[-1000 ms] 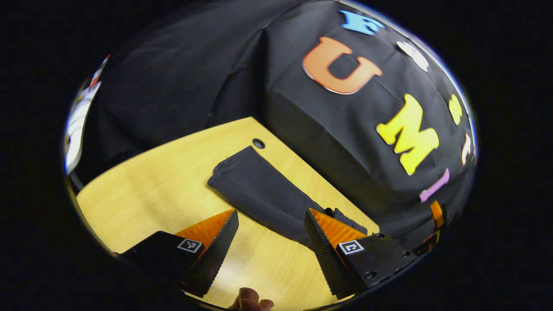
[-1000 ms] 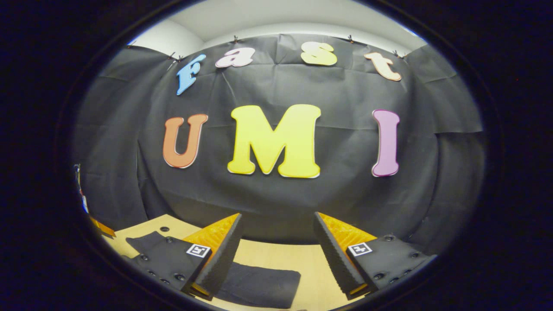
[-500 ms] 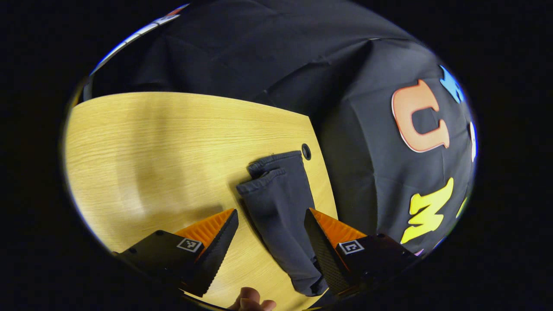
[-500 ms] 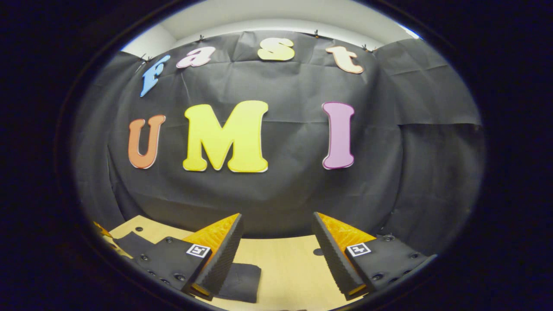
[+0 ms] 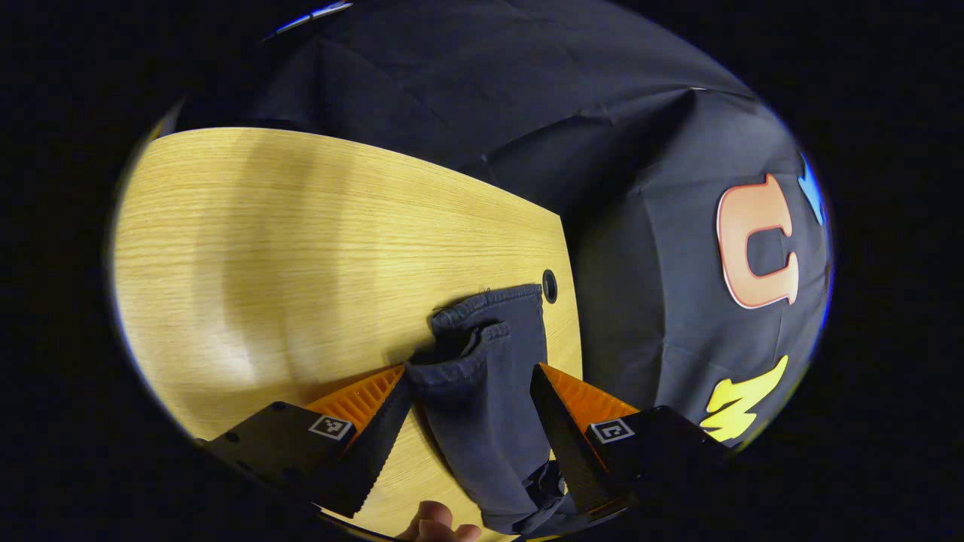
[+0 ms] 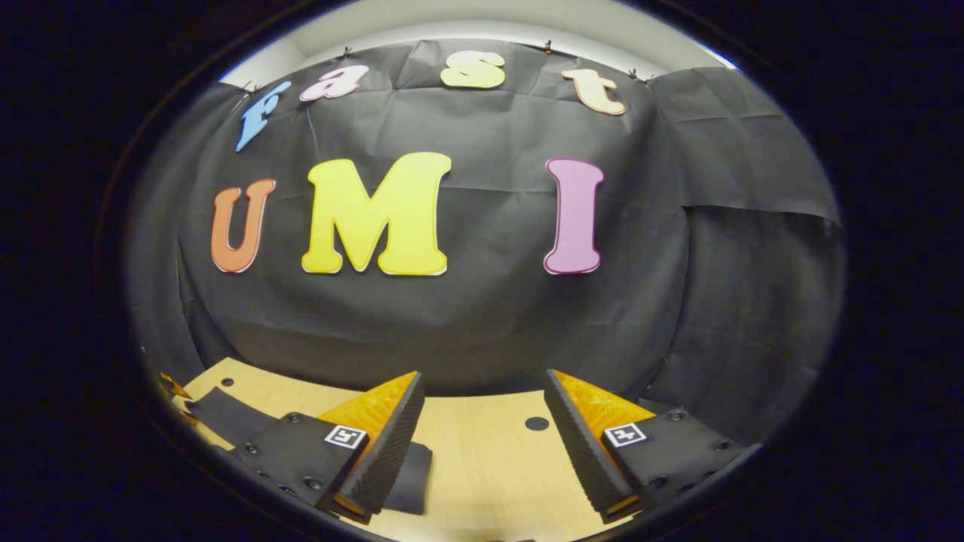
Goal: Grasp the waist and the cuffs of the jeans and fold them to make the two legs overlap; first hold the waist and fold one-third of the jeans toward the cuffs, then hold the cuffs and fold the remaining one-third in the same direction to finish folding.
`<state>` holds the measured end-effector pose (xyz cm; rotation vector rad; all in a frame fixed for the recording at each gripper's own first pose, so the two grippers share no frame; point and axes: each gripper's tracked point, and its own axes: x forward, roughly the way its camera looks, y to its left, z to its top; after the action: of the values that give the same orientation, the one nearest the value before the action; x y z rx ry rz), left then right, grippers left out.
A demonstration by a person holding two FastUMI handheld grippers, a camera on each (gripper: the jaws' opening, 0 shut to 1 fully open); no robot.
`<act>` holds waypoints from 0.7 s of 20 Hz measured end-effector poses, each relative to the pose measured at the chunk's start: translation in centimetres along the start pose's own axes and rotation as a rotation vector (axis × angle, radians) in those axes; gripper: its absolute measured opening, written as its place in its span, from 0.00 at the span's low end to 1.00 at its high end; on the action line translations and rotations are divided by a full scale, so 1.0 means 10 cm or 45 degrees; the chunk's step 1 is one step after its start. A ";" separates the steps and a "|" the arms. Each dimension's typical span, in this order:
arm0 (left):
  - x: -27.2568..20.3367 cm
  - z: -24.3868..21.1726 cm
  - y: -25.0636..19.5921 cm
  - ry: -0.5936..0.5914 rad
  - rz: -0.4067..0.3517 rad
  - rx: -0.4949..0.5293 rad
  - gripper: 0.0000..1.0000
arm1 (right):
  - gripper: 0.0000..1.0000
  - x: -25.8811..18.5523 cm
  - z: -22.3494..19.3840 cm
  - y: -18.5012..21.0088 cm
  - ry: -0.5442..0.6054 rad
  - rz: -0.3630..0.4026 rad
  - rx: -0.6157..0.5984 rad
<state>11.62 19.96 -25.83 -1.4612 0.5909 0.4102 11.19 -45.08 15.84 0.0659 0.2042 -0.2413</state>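
Table (image 5: 263, 241) w/ jeans (image 5: 482, 391) between fingers.

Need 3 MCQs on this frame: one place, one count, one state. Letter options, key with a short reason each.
1. Where do the jeans lie on the table?
A. Along the edge next to the booth wall
B. In the table's middle
C. Hanging off the near edge

2. How many cuffs show at the jeans' far end in the left gripper view?
A. One
B. Two
C. Three

3. What state is the left gripper in?
A. Open, fingers either side of the legs
B. Shut on the cuffs
C. Shut on nothing

Key:
1 A, the cloth runs beside the table's wall-side edge, near the hole.
2 B, two hems lie stacked, slightly offset.
3 A, a wide gap with denim between the fingers.
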 end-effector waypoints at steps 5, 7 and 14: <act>0.23 0.16 -0.14 -0.062 -0.050 -0.138 0.99 | 1.00 0.05 -0.08 -0.01 0.034 0.000 -0.006; 0.35 0.20 -0.14 -0.080 -0.054 -0.166 0.99 | 1.00 0.07 -0.10 -0.02 0.044 -0.003 -0.006; 0.57 0.13 -0.07 -0.077 -0.036 -0.168 0.60 | 0.98 0.08 -0.15 -0.17 0.078 -0.039 -0.012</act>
<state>16.75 20.63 -28.69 -1.5756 0.5021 0.4766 11.25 -46.77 14.12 0.0606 0.2673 -0.2690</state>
